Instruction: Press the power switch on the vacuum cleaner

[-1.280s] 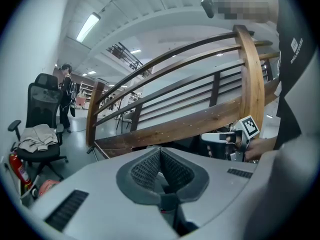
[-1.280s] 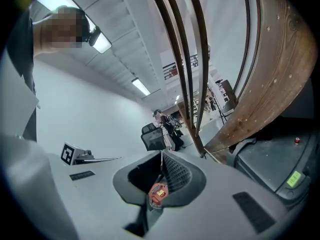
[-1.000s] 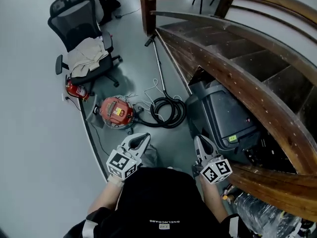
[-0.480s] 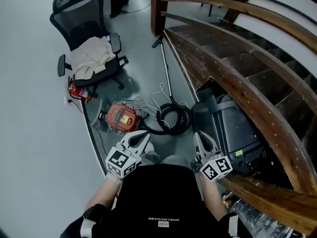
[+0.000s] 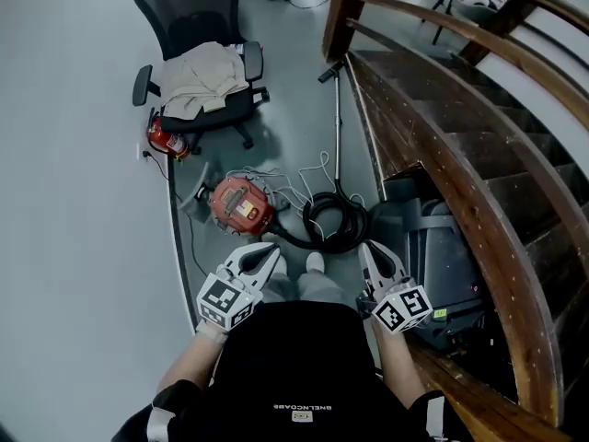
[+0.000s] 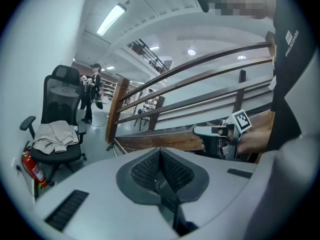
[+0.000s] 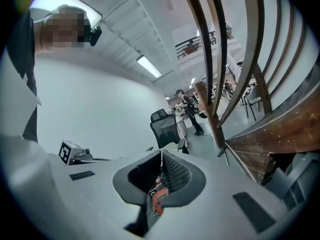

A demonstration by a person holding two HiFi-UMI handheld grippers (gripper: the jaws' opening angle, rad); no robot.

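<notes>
The left gripper (image 5: 265, 251) and right gripper (image 5: 370, 250) are both closed on nothing, side by side, the red vacuum cleaner (image 5: 241, 206) just ahead of the left one.

The left gripper (image 5: 260, 255) and right gripper (image 5: 371, 252) sit side by side in the lower centre of the head view. They are well apart and both point up the frame, tips leaning slightly toward each other. Each gripper's own view shows its jaws closed together with nothing between them. The left forearm (image 5: 189, 368) and right forearm (image 5: 398, 380) run down toward the lower edge on either side of the torso (image 5: 294, 366).
</notes>
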